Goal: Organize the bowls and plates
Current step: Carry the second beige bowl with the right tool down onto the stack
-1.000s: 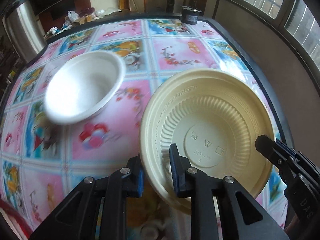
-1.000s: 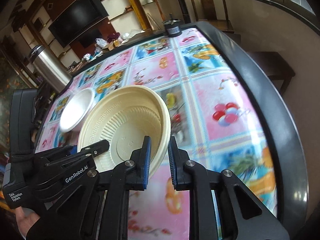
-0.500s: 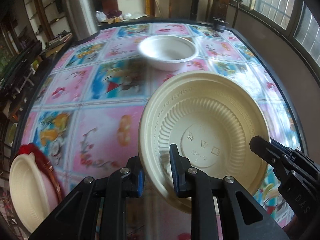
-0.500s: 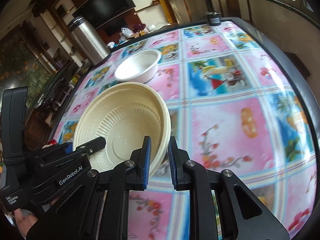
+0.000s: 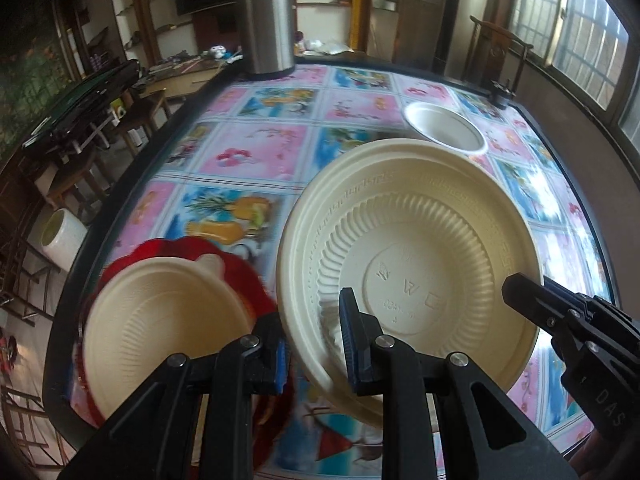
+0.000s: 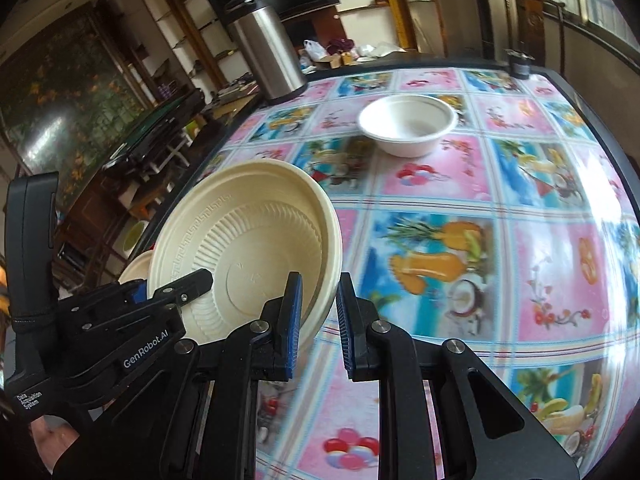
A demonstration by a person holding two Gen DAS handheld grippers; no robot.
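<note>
The cream plate hung in the air above the table, tilted, pinched on two sides of its rim. The left gripper was clamped on the rim at the plate's 7 o'clock in the left wrist view, jaws narrow with only the rim between them. The right gripper was clamped on the rim at the plate's 4 o'clock in its own view, jaws just as narrow. Seen from the left wrist, the right gripper reached in at the plate's 4 o'clock

At 9 o'clock from the held plate, near the table's edge, lay a second cream plate on top of a red plate. At 1 o'clock from the held plate, well apart from it, a white bowl stood upright on the patterned tablecloth. At 11 o'clock, at the far edge of the table, stood a steel flask
</note>
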